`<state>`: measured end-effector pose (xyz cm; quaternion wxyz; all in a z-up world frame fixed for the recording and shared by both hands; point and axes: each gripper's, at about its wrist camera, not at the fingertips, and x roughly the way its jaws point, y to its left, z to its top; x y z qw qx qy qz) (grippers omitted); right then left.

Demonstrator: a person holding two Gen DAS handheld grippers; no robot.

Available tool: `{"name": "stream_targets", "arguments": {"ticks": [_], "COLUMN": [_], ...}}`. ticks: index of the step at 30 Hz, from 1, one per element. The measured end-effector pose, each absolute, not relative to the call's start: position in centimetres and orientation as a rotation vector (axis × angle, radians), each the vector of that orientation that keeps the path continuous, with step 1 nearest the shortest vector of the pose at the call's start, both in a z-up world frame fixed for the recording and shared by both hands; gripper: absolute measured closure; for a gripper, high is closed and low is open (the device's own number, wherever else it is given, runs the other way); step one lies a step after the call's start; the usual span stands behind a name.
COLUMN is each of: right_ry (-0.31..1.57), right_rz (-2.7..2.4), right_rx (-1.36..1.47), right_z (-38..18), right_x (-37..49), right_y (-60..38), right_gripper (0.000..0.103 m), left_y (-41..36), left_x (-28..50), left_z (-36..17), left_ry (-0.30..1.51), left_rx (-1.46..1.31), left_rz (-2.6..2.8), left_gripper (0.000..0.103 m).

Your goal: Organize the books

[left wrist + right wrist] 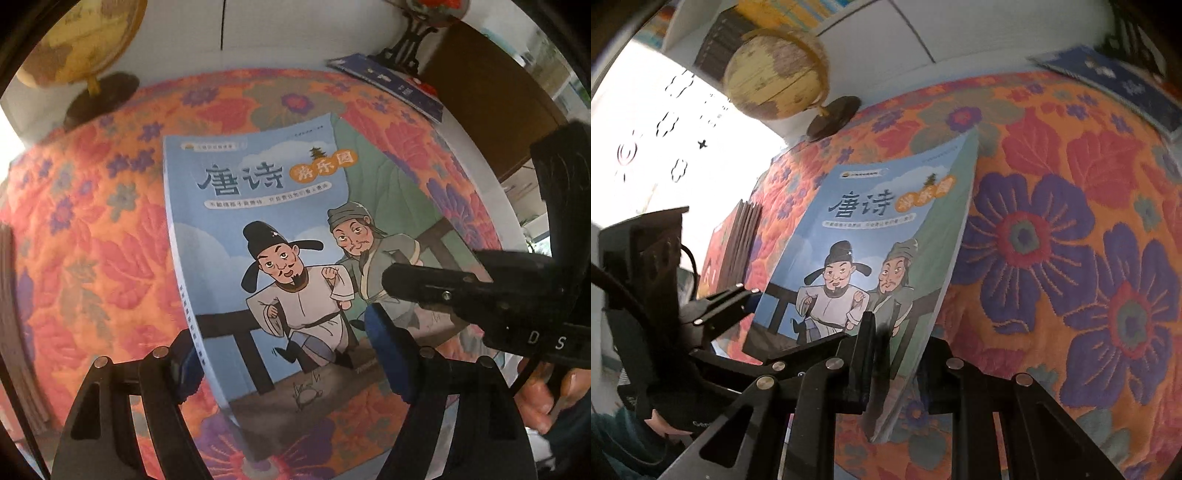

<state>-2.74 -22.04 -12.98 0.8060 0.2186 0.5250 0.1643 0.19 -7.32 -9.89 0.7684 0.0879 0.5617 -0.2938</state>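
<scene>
The picture book (266, 236) was held tilted up off the floral cloth (92, 229) in the middle of the table. A globe (775, 74) was set at the far left corner, just off the cloth. A stack of books (740, 243) was propped to the left of the picture book. Far right, a flat book (391, 83) was laid under an ornament stand (402, 48).

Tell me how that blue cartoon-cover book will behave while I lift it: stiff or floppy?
Probably floppy: the blue book looks like a thin softcover, and its cover bows in the right wrist view. The right gripper pinches only its lower edge, so the far end may sag. The glossy cover could slip.
</scene>
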Motion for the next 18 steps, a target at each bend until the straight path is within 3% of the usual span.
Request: {"name": "stream_targets", "arguments": {"ticks": [18], "right_ry": [0.99], "right_rz": [0.459], "right_rx": [0.223], "right_z": [-6.8], "right_x": [-5.1], "right_y": [-17.8], "right_gripper": [0.083], "left_y": [-3.3], "left_x": [-3.0], "left_z": [-5.0], "left_ry": [1.072], "left_rx": [0.056], "left_rz": [-0.601], "left_gripper": [0.028]}}
